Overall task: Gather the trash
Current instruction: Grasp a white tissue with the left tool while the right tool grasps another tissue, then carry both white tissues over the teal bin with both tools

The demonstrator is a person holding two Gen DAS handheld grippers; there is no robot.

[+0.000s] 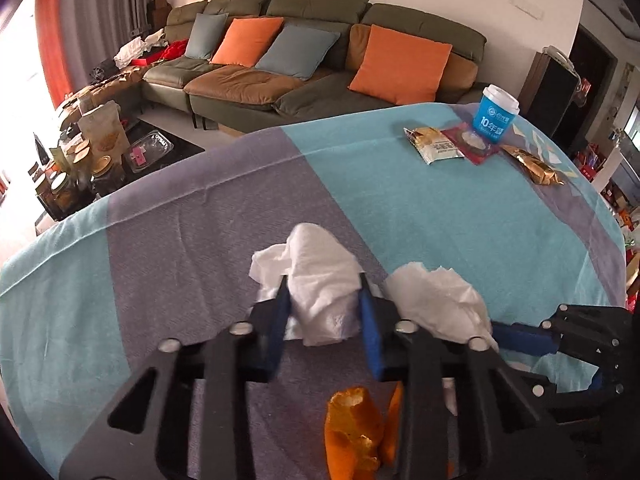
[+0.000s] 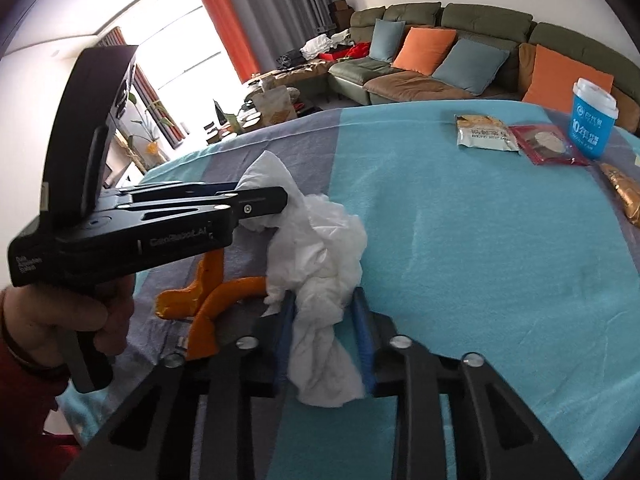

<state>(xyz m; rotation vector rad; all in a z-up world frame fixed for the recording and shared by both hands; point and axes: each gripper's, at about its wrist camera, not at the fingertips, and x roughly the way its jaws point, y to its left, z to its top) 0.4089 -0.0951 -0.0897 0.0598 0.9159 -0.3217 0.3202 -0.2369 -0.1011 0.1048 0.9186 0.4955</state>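
Two crumpled white tissues lie on the teal-and-grey tablecloth. In the left wrist view my left gripper is shut on the left tissue, blue pads pressing its sides. The right tissue lies just beside it, with a blue finger of the right gripper reaching in from the right. In the right wrist view my right gripper is shut on that right tissue. The left gripper shows side-on there, clamped on its tissue. Orange peel lies under and behind the grippers.
At the far side of the table stand a blue paper cup, a pale snack wrapper, a red packet and a gold wrapper. A hand holds the left gripper. Beyond the table are a sofa and a cluttered low table.
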